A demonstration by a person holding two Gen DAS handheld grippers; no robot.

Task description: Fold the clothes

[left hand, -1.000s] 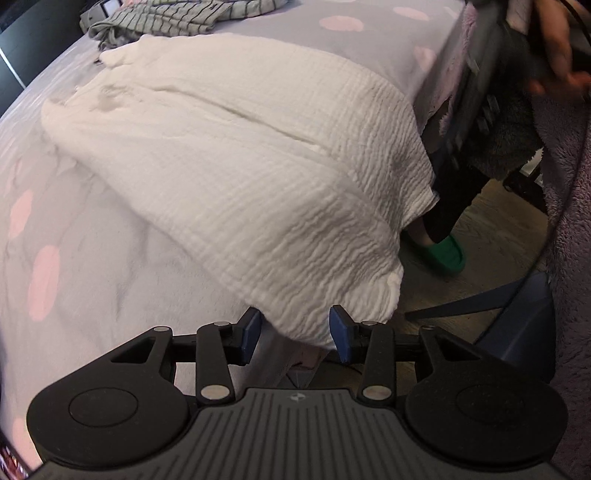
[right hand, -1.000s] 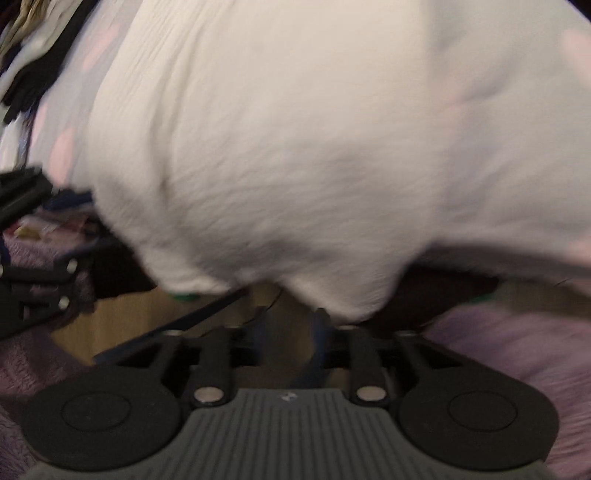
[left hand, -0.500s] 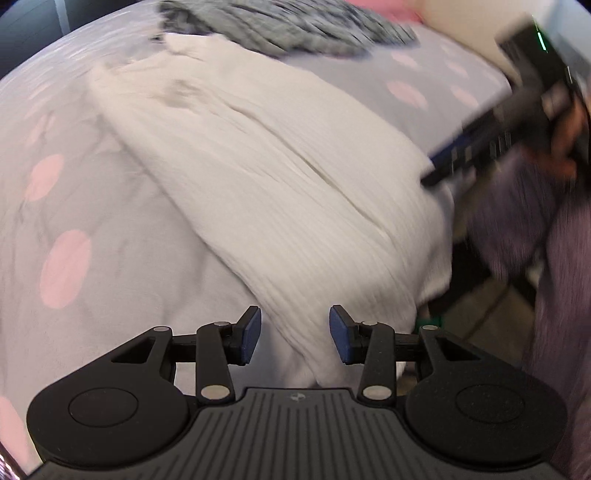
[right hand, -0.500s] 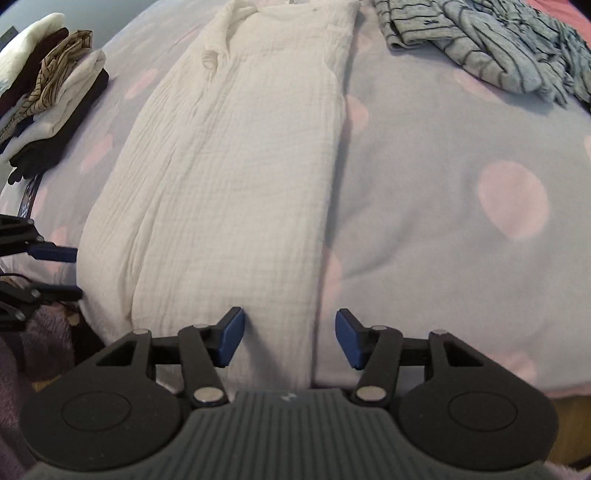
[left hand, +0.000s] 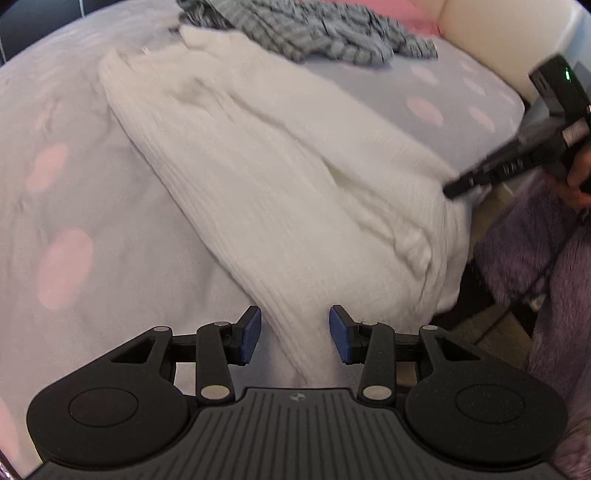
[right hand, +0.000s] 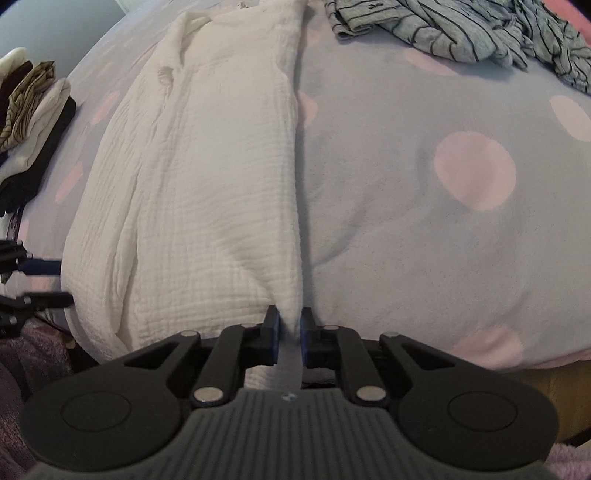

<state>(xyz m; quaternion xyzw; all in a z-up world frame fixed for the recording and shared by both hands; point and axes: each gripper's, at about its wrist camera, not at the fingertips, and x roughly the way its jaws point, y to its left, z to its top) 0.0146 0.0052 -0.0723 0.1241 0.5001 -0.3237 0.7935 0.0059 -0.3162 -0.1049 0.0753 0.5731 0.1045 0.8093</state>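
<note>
the white garment [right hand: 207,177] lies lengthwise on the dotted bedcover [right hand: 424,236], its near hem drooping over the bed's edge. the right gripper [right hand: 289,328] is closing its jaws on the right hem corner, with cloth between the pads; the left gripper [left hand: 294,328] hangs with jaws spread over the other hem side, gripping nothing. the risk i see: only a thin edge sits in the right pinch, so a lift could slip it free, or raise one corner alone and skew the fold. the hanging hem could also drag the cloth toward the floor. room is open to the right; the striped garment [right hand: 480,33] lies beyond the far end and a folded stack [right hand: 29,110] sits near on the left
</note>
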